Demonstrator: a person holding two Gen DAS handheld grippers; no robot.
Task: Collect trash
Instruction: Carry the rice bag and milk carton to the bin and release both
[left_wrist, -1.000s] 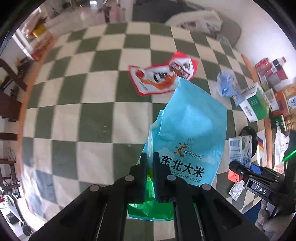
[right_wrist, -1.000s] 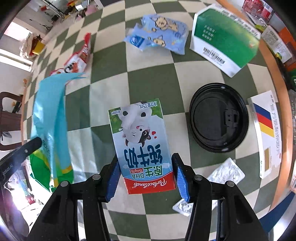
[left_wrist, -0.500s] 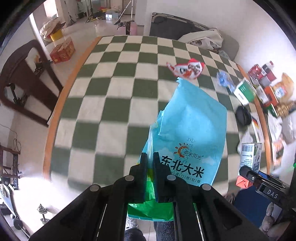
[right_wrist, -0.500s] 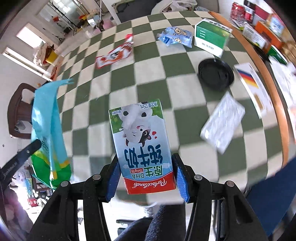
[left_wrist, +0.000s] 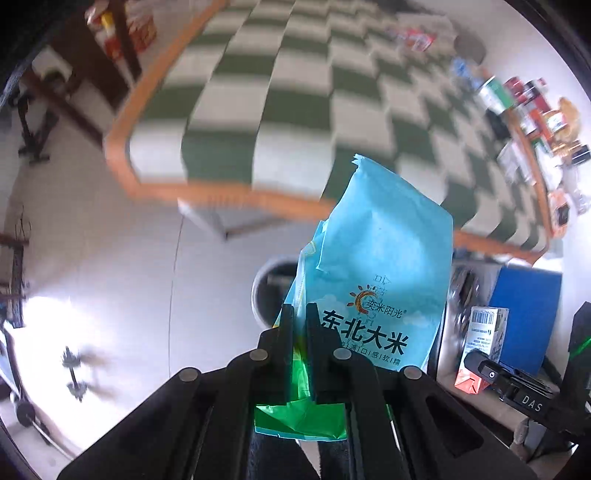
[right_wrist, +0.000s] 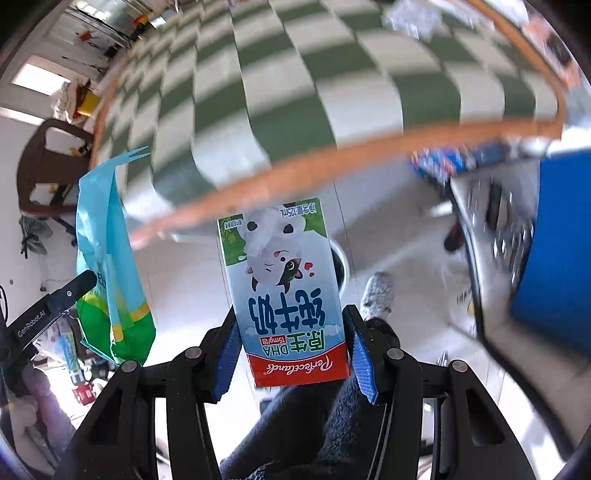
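Left wrist view: my left gripper (left_wrist: 300, 350) is pinched tight on the limp, light rice bag (left_wrist: 373, 280) near its bottom edge. My right gripper (right_wrist: 291, 354) clamps the stiff milk carton (right_wrist: 284, 291) by its sides, both beyond the desk (right_wrist: 295, 92), above the floor.

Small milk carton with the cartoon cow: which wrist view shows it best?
Right wrist: the small cow-print milk carton fills the centre, front face readable, clamped in the right gripper. Left wrist shows only its barcode side, small, at the right edge.

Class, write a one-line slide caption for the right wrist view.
Right gripper carries a milk carton past the checkered table's edge.
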